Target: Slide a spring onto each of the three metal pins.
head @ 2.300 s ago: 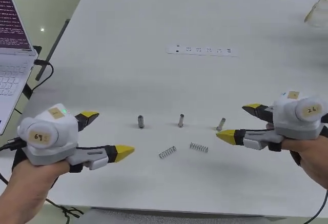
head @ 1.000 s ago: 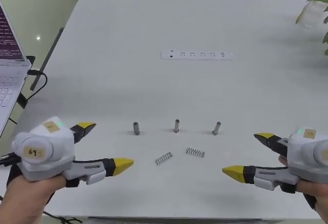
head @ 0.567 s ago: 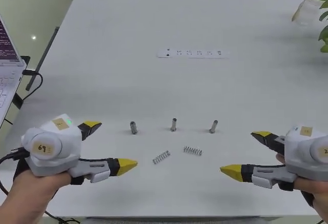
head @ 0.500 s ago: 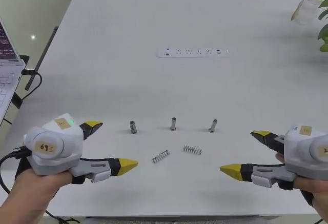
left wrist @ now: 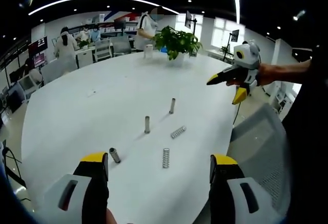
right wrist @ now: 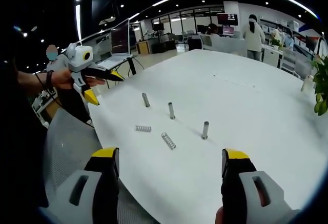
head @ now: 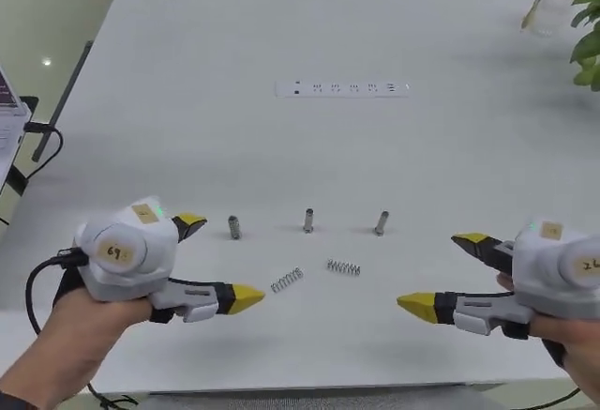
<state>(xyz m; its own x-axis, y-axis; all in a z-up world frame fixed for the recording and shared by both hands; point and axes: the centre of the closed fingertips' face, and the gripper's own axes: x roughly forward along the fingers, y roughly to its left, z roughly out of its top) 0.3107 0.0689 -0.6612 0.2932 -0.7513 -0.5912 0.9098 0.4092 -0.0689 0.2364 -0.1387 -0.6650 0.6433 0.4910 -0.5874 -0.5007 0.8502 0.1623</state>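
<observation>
- Jaws stand wide and empty on left gripper [head: 218, 258] and right gripper [head: 441, 272].
- The small coiled steel spring [head: 287, 280] lies at 3 o'clock from left gripper, the nearer one; its axis runs 2-to-8 o'clock.

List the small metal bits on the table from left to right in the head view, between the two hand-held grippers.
left pin → first loose spring → middle pin → second loose spring → right pin

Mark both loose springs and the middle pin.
left spring [head: 287, 280], head view, middle of its coil.
right spring [head: 343, 266], head view, middle of its coil.
middle pin [head: 308, 221], head view, halfway up its shaft.
</observation>
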